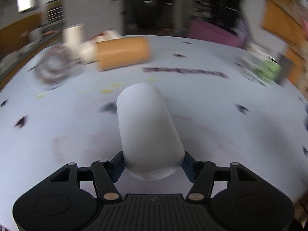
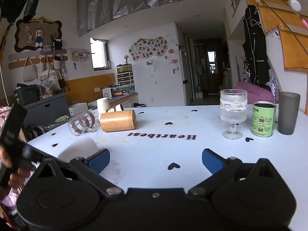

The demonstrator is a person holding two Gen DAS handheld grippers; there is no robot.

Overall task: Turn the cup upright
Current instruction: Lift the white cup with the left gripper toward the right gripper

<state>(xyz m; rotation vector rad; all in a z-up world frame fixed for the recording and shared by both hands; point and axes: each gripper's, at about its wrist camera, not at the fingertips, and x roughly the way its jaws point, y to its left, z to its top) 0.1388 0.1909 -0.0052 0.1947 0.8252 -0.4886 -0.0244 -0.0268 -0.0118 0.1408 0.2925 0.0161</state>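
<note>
Right now we have the white cup (image 1: 148, 129) pinched between the blue fingers (image 1: 116, 168) of our left gripper (image 1: 153, 166), lying lengthwise away from the camera, its closed base toward the lens, over the near edge of the pale blue table (image 1: 211, 115). Our right gripper (image 2: 156, 159) hangs spread apart, grasping nothing. Toward the far left edge lie a wooden cup (image 2: 118, 123) and a clear striped glass (image 2: 82, 124); toward the far right corner stand a goblet (image 2: 233, 113), a green tin (image 2: 262, 118) and a grey tumbler (image 2: 288, 112).
</note>
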